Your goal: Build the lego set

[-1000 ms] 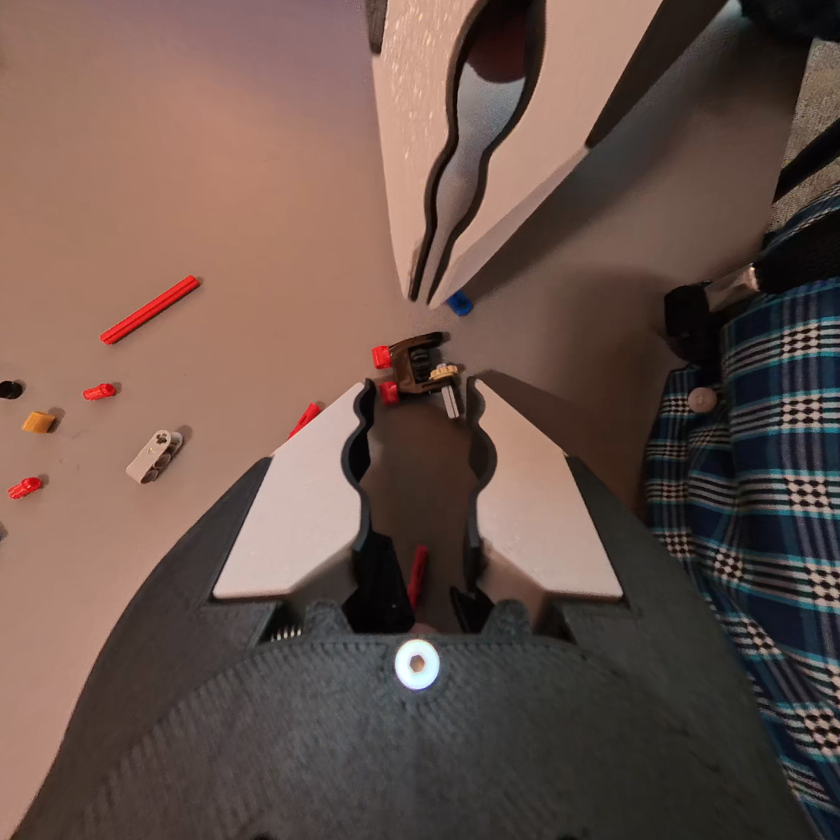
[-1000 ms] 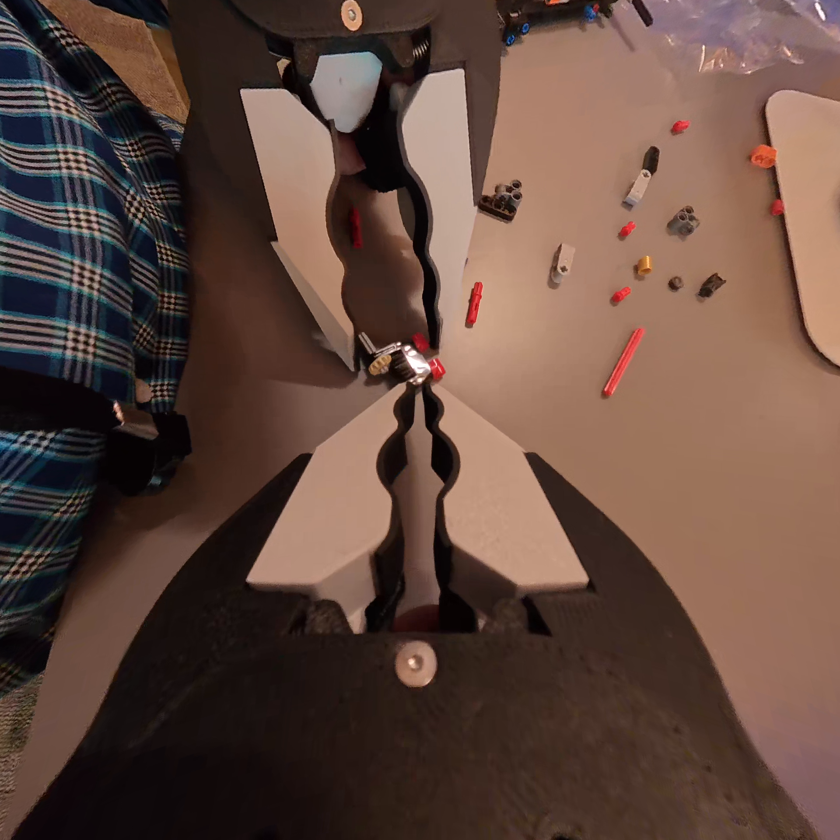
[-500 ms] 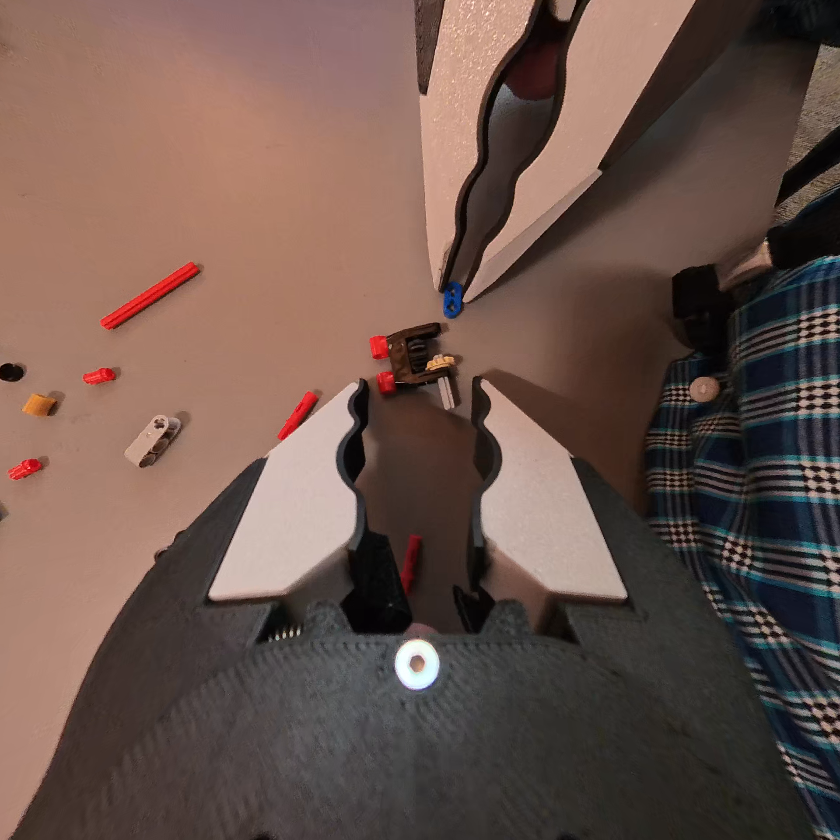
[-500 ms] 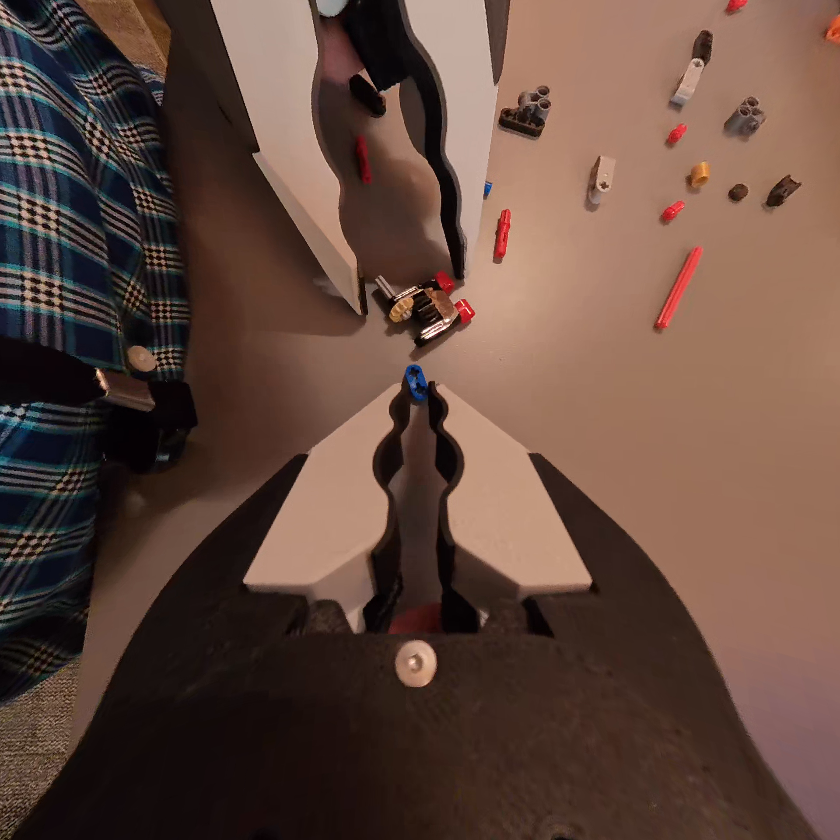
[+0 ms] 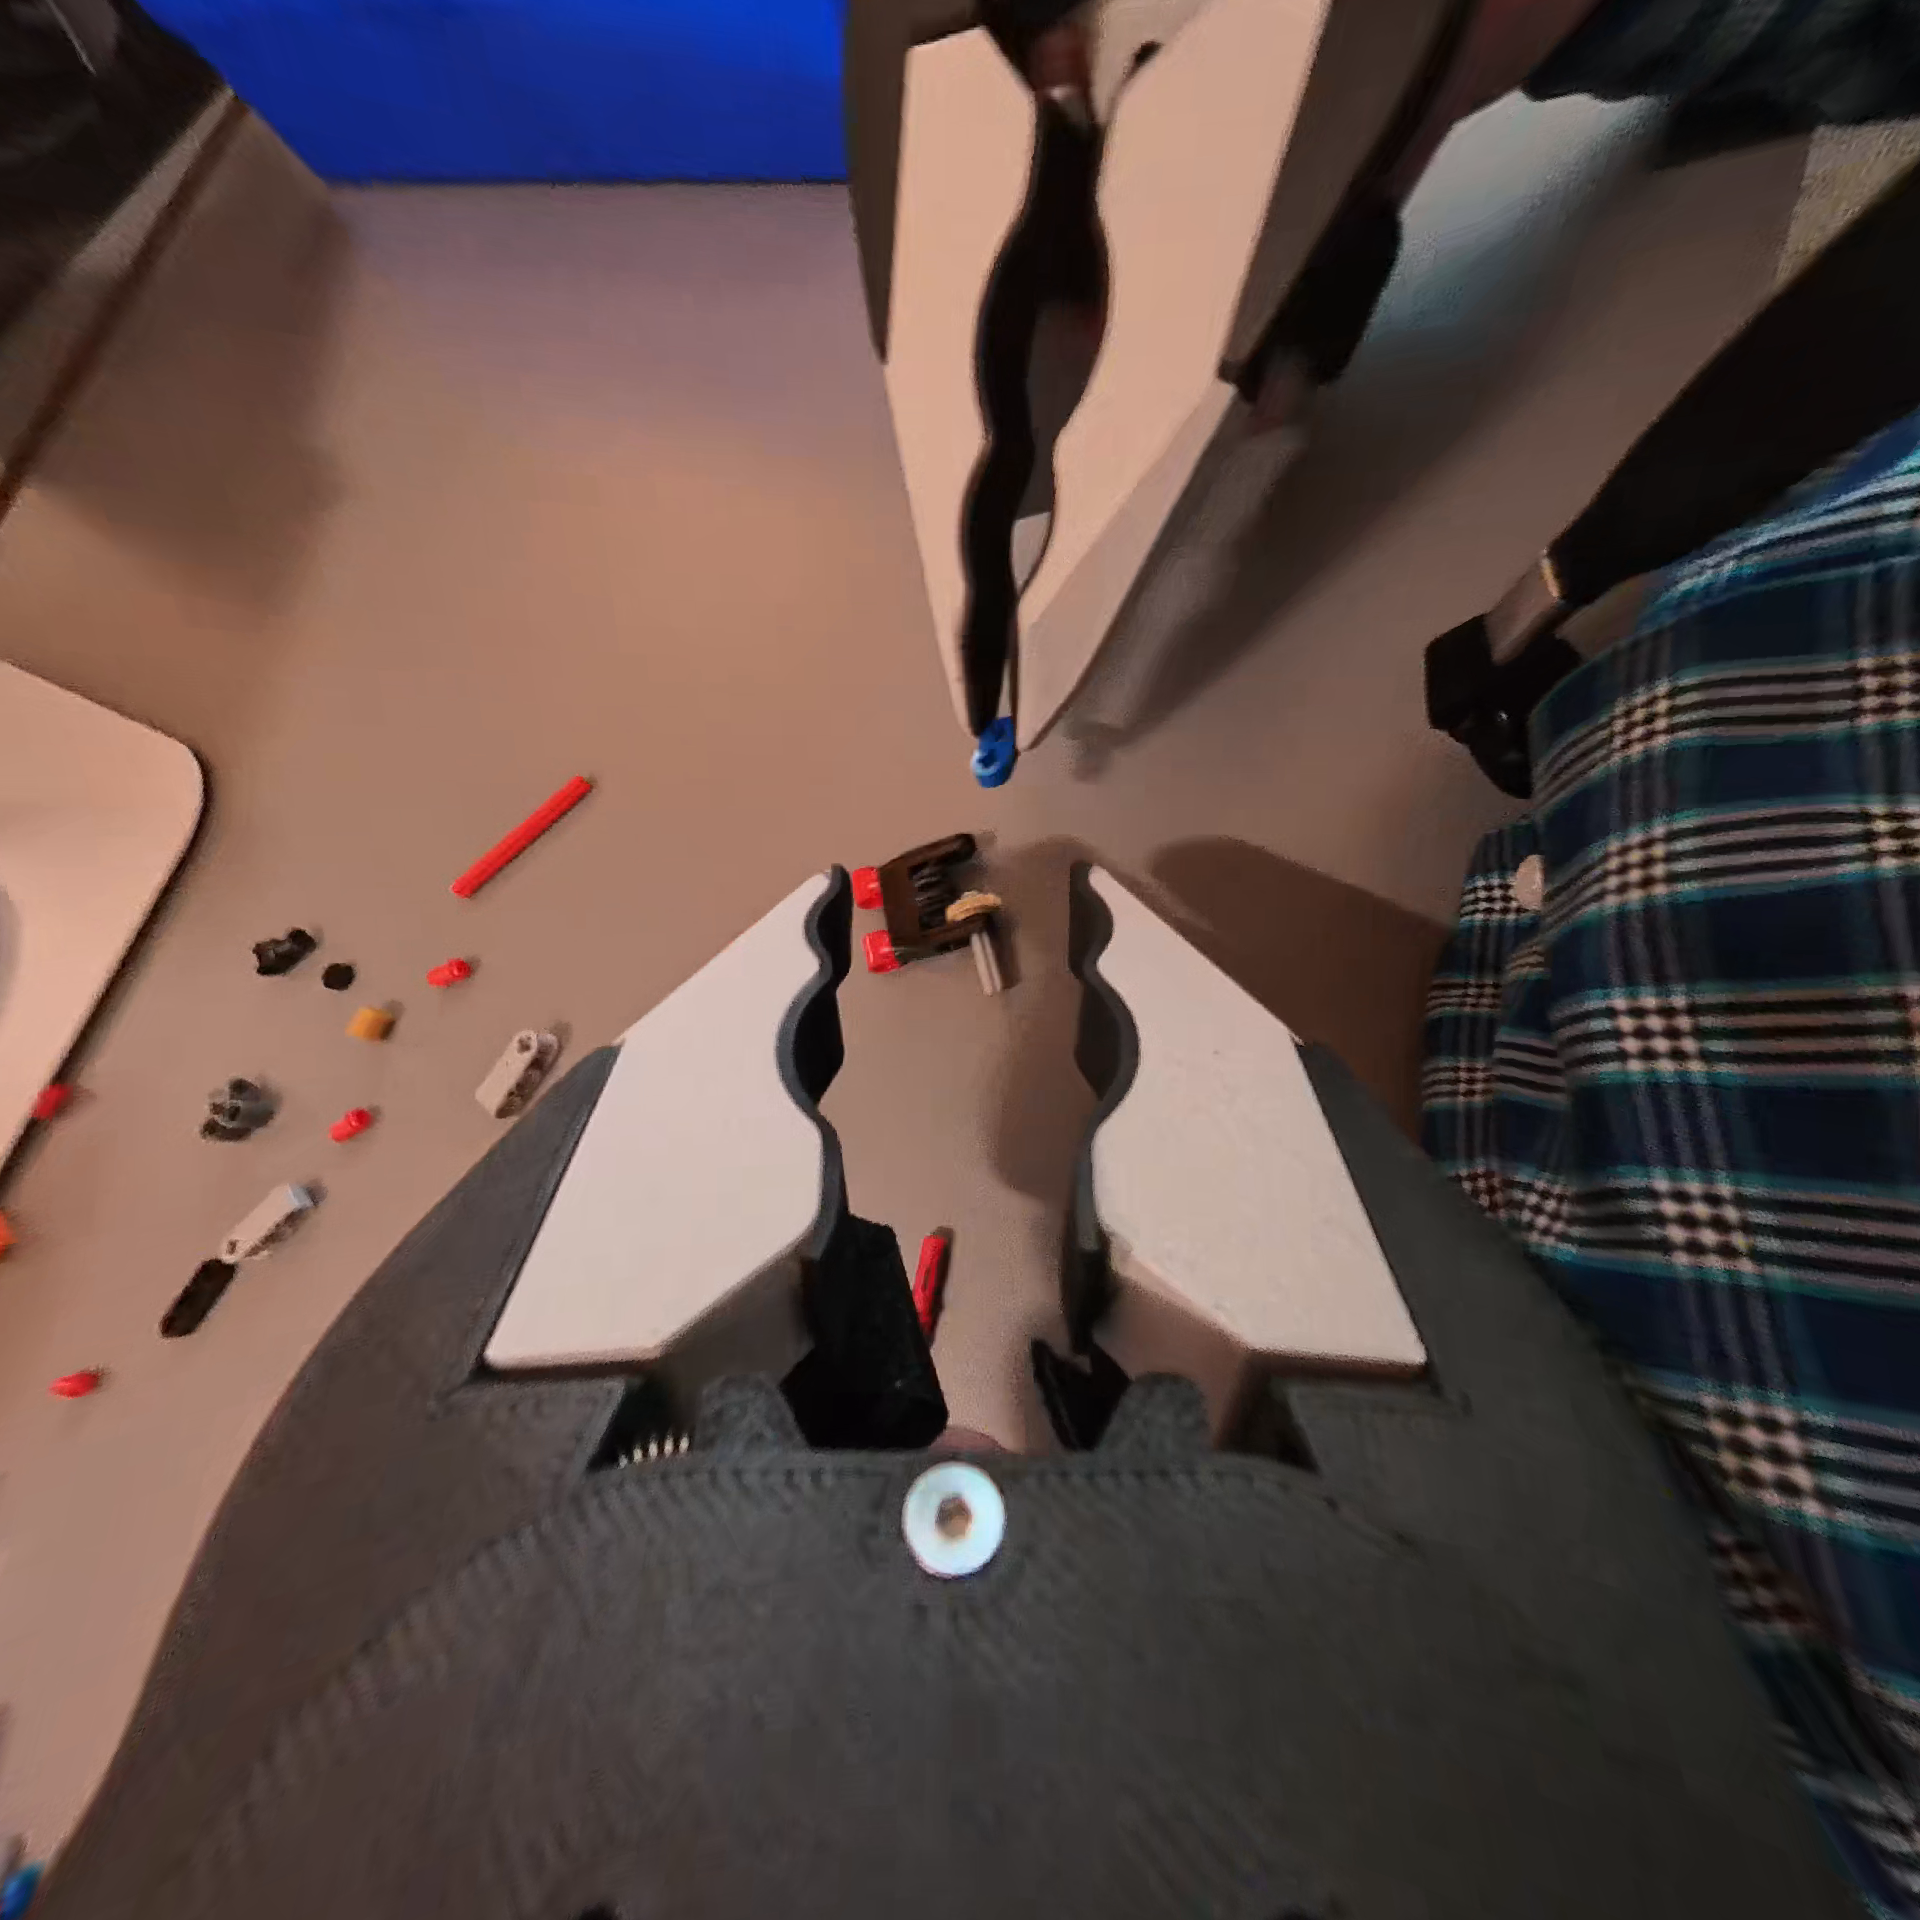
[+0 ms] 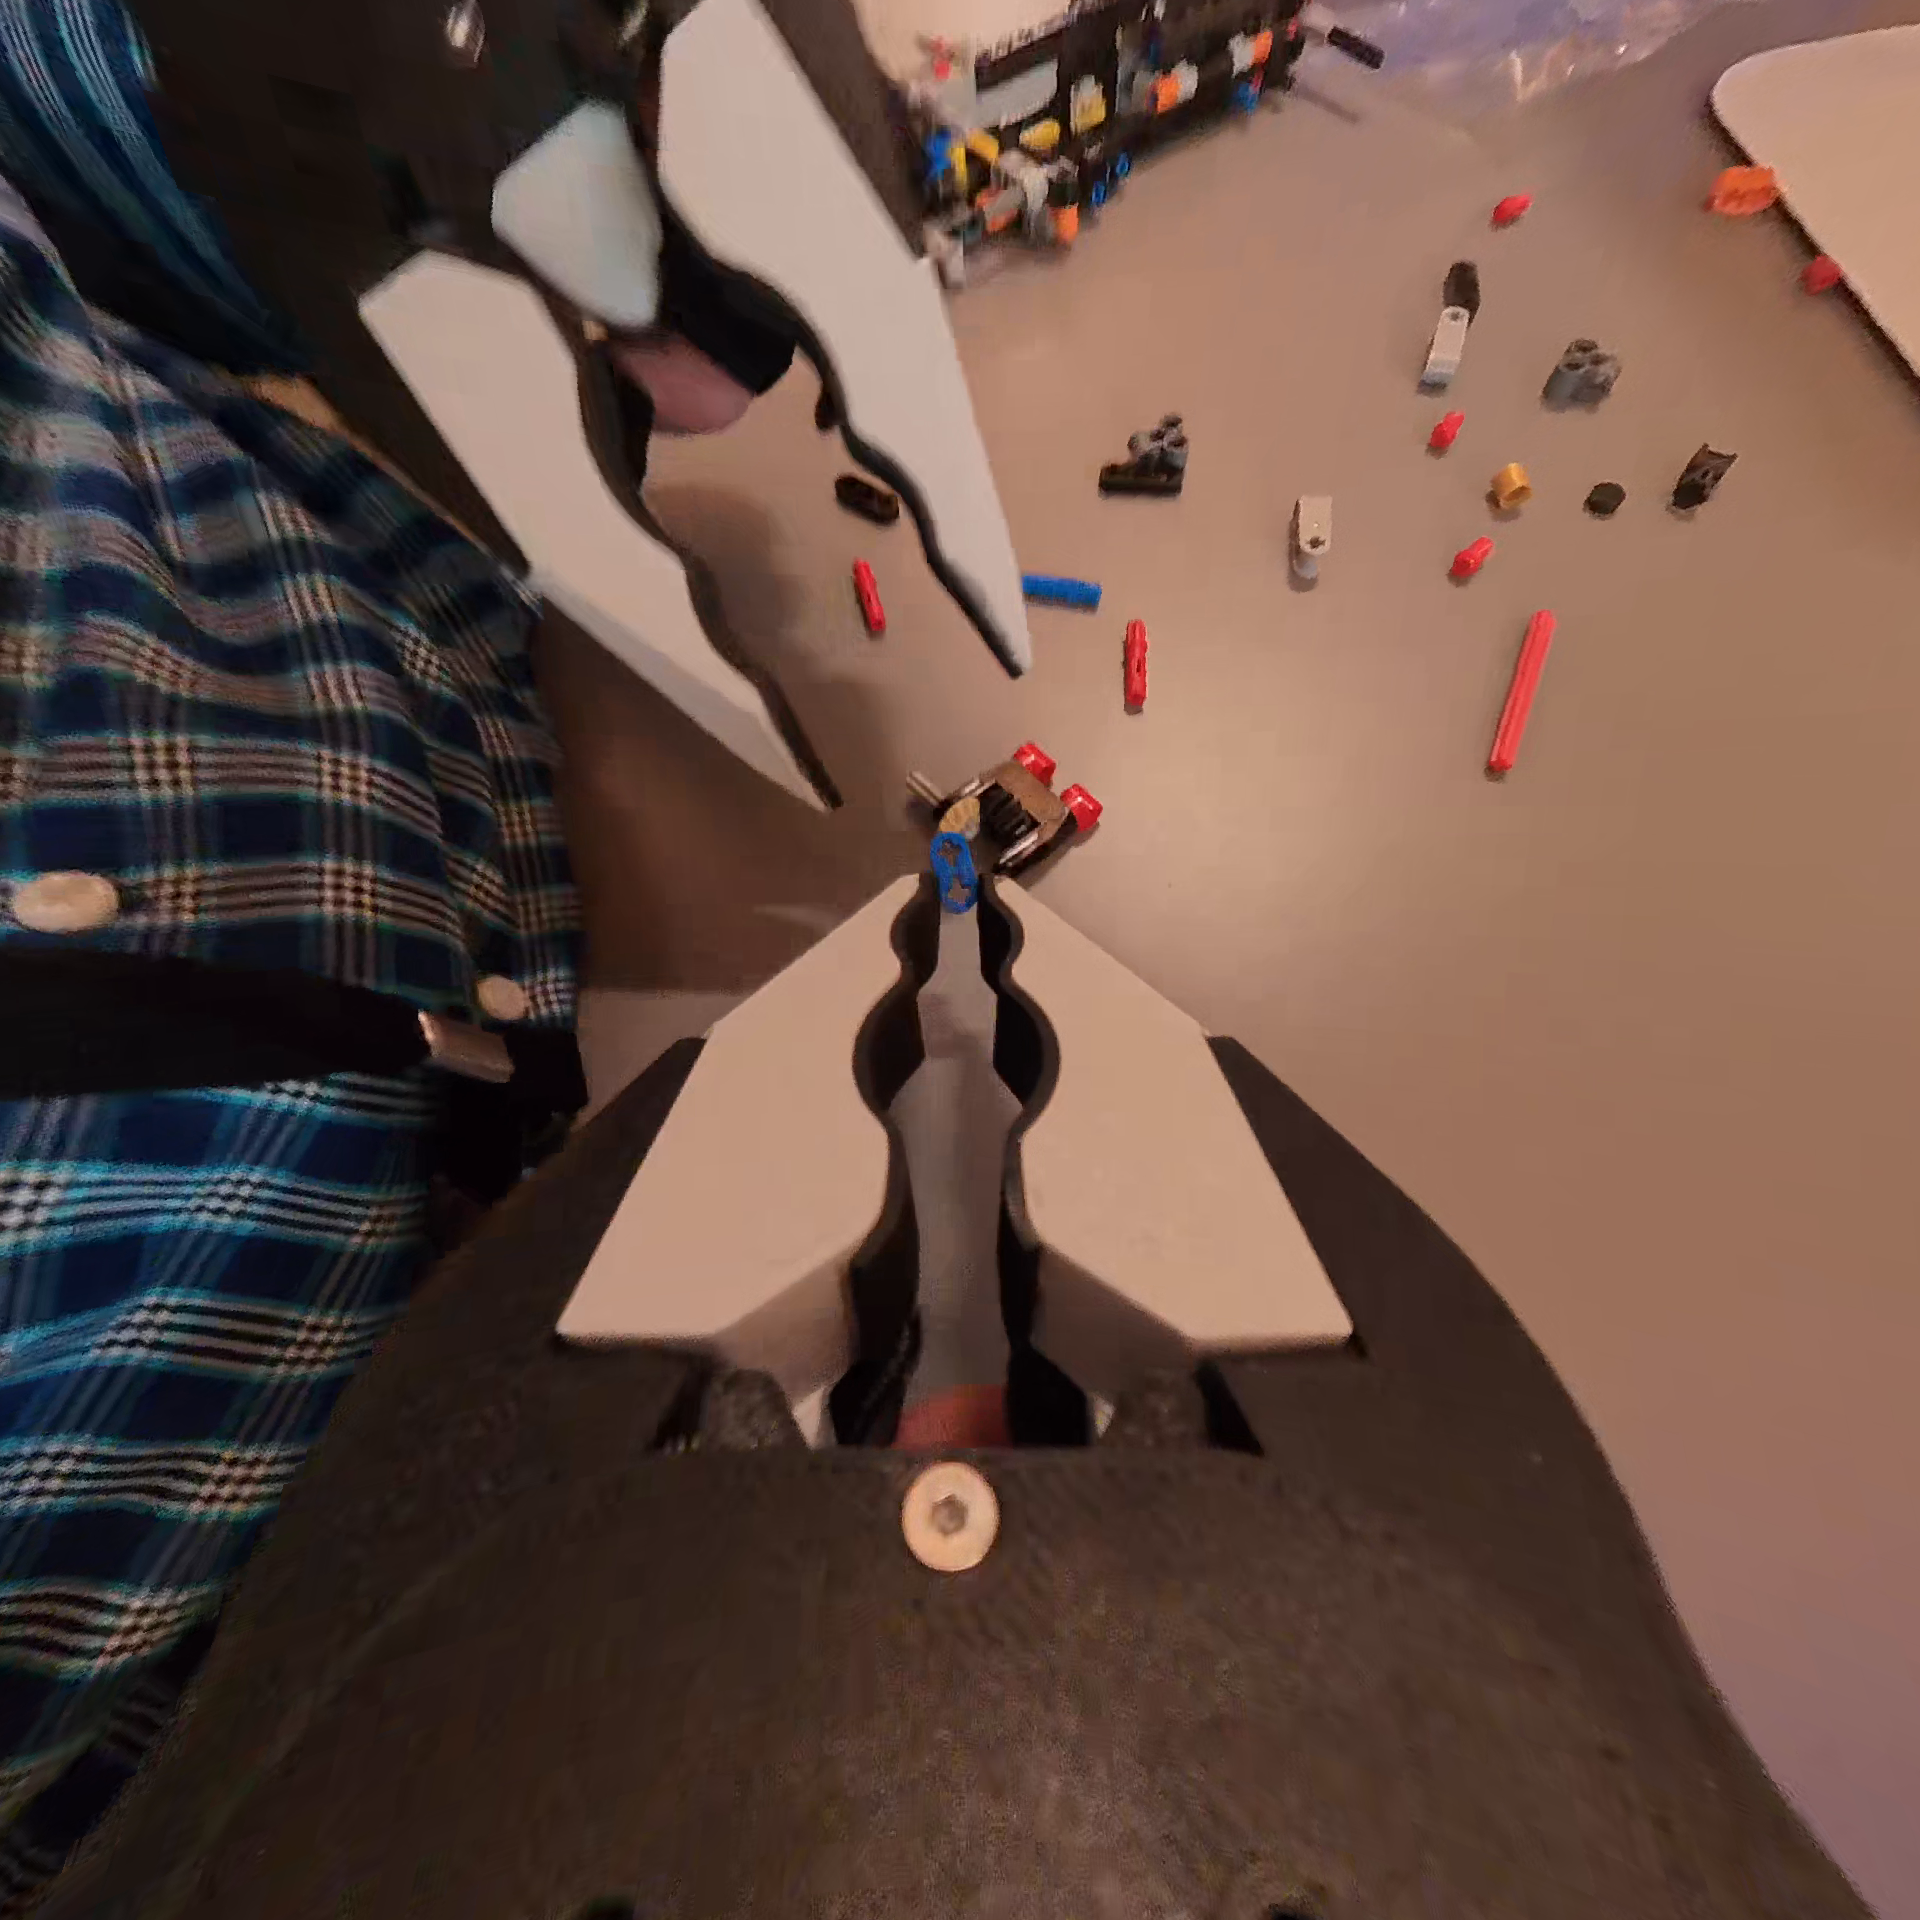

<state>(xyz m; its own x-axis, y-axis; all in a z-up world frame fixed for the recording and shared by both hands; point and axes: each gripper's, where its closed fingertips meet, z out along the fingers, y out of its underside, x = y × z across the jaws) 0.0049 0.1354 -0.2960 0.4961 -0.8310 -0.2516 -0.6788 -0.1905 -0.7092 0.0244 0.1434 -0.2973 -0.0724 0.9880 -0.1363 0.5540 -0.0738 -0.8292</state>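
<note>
Grey table [image 6: 1455,1039] — scattered red pins [image 6: 1135,665]; small assembly [image 5: 932,914]; perhaps a mat [image 5: 83,883].

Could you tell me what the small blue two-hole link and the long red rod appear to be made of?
Small blue two-hole link: seemingly moulded plastic, judging by its uniform colour and slight sheen. Long red rod: likely the same plastic, with even saturated red and straight moulded ridges along it.

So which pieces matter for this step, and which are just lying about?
In play:
- blue link, pinched in right gripper
- small black assembly, between open left gripper tips

Lying about:
- long red axle
- blue pin
- yellow bush
</note>
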